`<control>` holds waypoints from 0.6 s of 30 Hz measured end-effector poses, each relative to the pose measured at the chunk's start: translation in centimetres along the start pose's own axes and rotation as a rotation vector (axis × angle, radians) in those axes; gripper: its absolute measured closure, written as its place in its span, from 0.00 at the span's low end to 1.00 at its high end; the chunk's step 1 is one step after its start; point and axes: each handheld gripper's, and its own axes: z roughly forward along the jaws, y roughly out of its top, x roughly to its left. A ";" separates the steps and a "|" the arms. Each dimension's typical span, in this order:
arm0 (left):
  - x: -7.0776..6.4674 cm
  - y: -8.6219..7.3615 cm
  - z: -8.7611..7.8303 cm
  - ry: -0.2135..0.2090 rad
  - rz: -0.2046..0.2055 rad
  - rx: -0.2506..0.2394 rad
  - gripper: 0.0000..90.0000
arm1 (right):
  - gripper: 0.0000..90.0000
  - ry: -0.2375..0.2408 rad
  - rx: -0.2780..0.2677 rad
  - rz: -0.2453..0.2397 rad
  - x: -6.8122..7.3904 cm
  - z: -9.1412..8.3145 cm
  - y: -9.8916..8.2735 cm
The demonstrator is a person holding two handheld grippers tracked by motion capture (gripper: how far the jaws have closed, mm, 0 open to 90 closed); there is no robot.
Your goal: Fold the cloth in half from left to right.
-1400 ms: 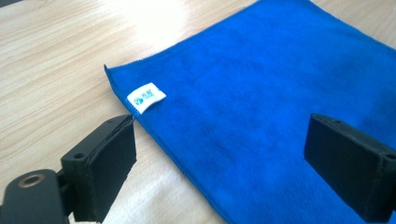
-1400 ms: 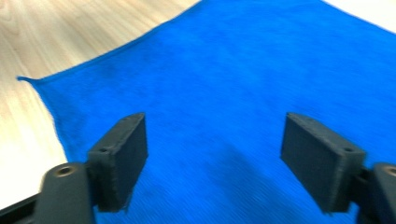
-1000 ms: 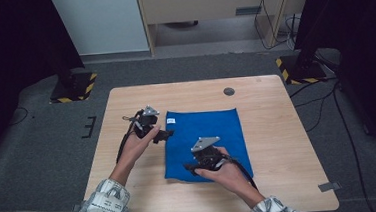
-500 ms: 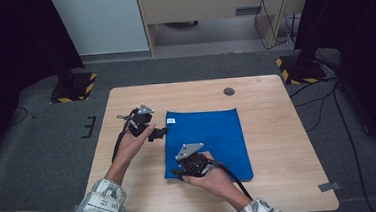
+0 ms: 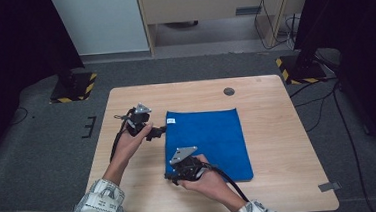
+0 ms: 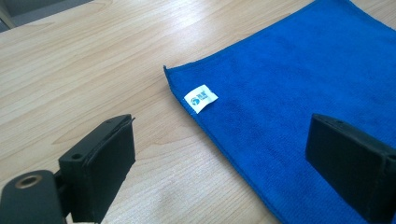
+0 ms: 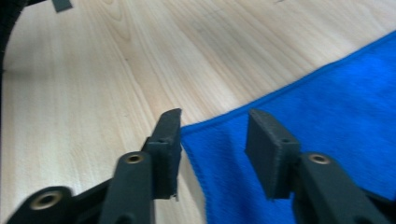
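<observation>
A blue cloth (image 5: 208,139) lies flat on the wooden table (image 5: 278,130), with a small white label (image 6: 201,99) at its far left corner. My left gripper (image 5: 157,133) hovers just left of that corner, its jaws wide open around the cloth's edge (image 6: 224,158) and pressing on nothing. My right gripper (image 5: 172,176) sits at the cloth's near left corner. In the right gripper view that corner (image 7: 210,135) lies between the two pads (image 7: 169,144), which stand apart from it. These jaws have just been opening.
A small dark round hole (image 5: 229,91) sits in the tabletop beyond the cloth. A grey tape strip (image 5: 329,186) marks the near right corner. Bare wood runs left and right of the cloth. Striped stand bases (image 5: 74,86) rest on the floor behind.
My right gripper has slid left across the cloth to its near left corner. The left gripper has stayed by the far left corner.
</observation>
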 end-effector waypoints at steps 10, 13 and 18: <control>0.1 0.0 0.1 -0.013 -0.010 -0.013 0.09 | 0.43 -0.018 0.033 -0.020 1.0 1.3 -0.2; 0.3 -0.1 0.2 -0.016 -0.014 -0.016 0.09 | 0.43 -0.029 0.048 -0.028 1.2 1.8 -0.3; 0.9 -0.2 0.1 -0.030 -0.032 -0.032 0.09 | 0.45 -0.047 0.065 -0.031 1.3 2.3 -0.6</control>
